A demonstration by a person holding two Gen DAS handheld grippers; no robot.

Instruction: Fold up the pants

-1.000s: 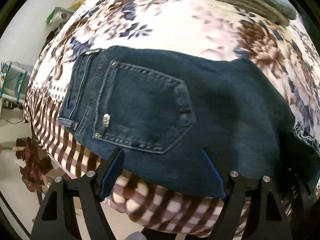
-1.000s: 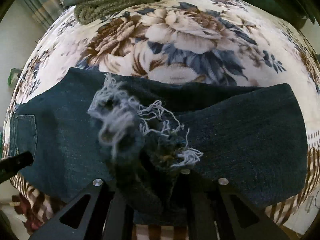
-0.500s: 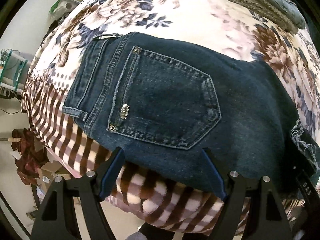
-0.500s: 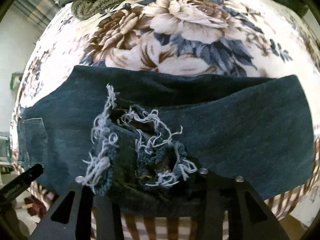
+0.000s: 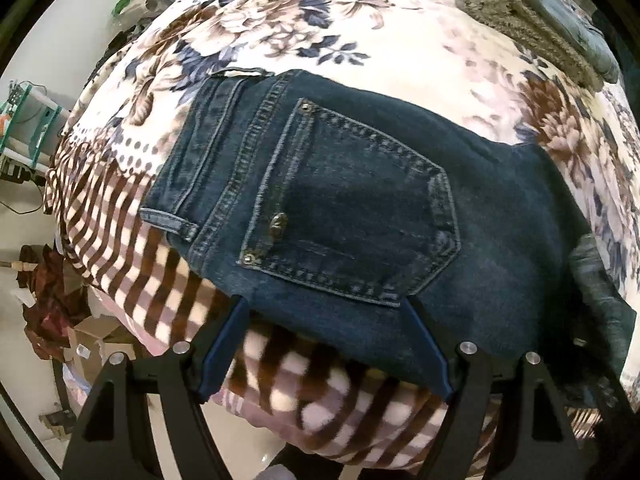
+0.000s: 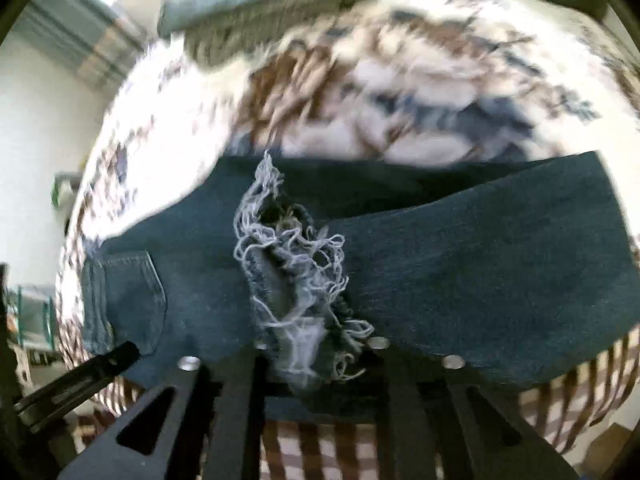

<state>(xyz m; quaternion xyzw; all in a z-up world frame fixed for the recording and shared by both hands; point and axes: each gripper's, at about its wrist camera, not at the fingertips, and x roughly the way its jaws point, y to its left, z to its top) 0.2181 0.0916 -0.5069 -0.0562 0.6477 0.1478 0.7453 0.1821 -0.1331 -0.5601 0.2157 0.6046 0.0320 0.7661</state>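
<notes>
A floral blanket (image 5: pixel 400 40) covers the bed, folded clothes (image 5: pixel 532 12) at its far edge, boxes (image 5: pixel 86 344) on the floor.

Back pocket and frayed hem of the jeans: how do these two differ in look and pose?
The back pocket lies flat and smooth; the frayed hem is bunched up. The back pocket has neat stitching and metal rivets; the frayed hem ends in loose pale threads. Both are dark denim on the floral blanket.

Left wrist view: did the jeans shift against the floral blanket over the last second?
No: the jeans hold their place on the floral blanket; only the view slid toward the waistband.
</notes>
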